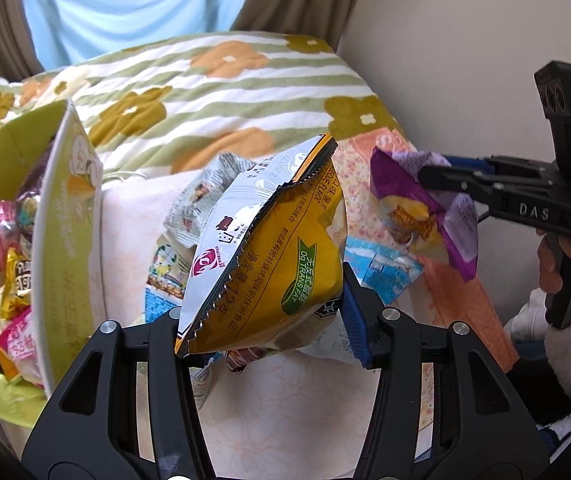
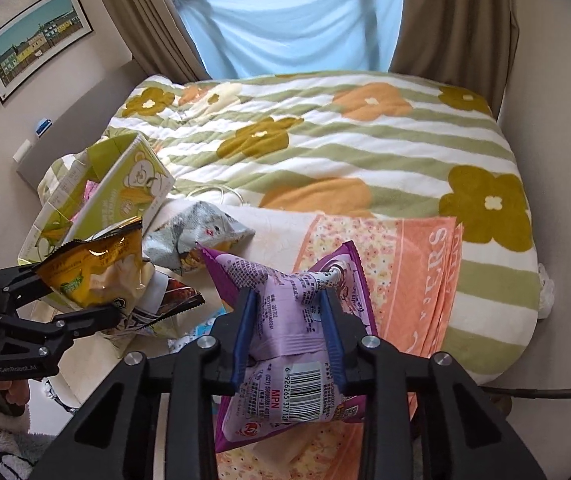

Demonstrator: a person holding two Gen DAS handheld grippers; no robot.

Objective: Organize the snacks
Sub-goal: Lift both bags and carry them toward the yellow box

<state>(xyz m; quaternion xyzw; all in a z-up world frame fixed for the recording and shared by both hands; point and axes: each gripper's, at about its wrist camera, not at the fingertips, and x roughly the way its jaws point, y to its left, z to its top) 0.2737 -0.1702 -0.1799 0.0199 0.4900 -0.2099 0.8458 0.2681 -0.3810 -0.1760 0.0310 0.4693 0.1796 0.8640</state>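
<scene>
My left gripper (image 1: 265, 320) is shut on a yellow chip bag (image 1: 285, 248) and holds it above the bed; the yellow chip bag also shows in the right wrist view (image 2: 97, 276). My right gripper (image 2: 289, 320) is shut on a purple snack packet (image 2: 285, 336), lifted off the bed; the packet shows in the left wrist view (image 1: 425, 216) to the right of the yellow bag. A green cardboard box (image 1: 65, 216) with several snacks inside stands at the left. A grey snack packet (image 2: 201, 232) and several others lie on the bed between the grippers.
A flowered green-striped blanket (image 2: 325, 140) covers the bed. An orange patterned cloth (image 2: 417, 264) lies under the snacks. A wall stands at the right, curtains and a window behind. A framed picture (image 2: 33, 40) hangs at the left.
</scene>
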